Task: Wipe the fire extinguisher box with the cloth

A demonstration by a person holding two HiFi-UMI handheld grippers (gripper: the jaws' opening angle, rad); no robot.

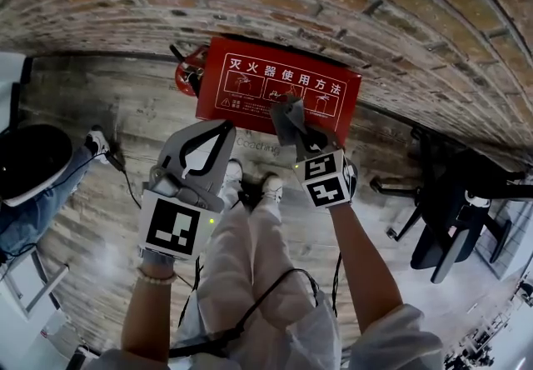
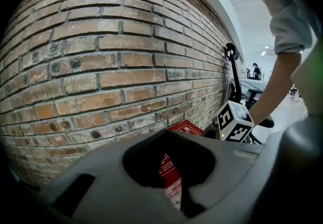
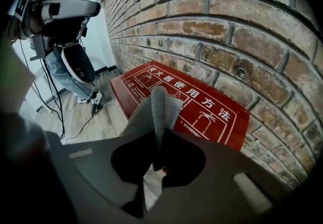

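Cloth [image 3: 160, 107] pinched in the right gripper [image 1: 298, 133] hangs just over the red box [image 1: 241, 89], which lies lengthwise along the wall [image 1: 375, 18]; the left gripper [image 1: 221, 128], closed on nothing, hovers beside.

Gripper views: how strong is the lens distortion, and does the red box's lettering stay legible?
Left gripper view: heavy fisheye bows the red-brown brick wall, the room at right is washed out, and the red fire extinguisher box only peeks out. Right gripper view: same bowing, dark corners, but the white lettering reads sharp behind the folded grey cloth.
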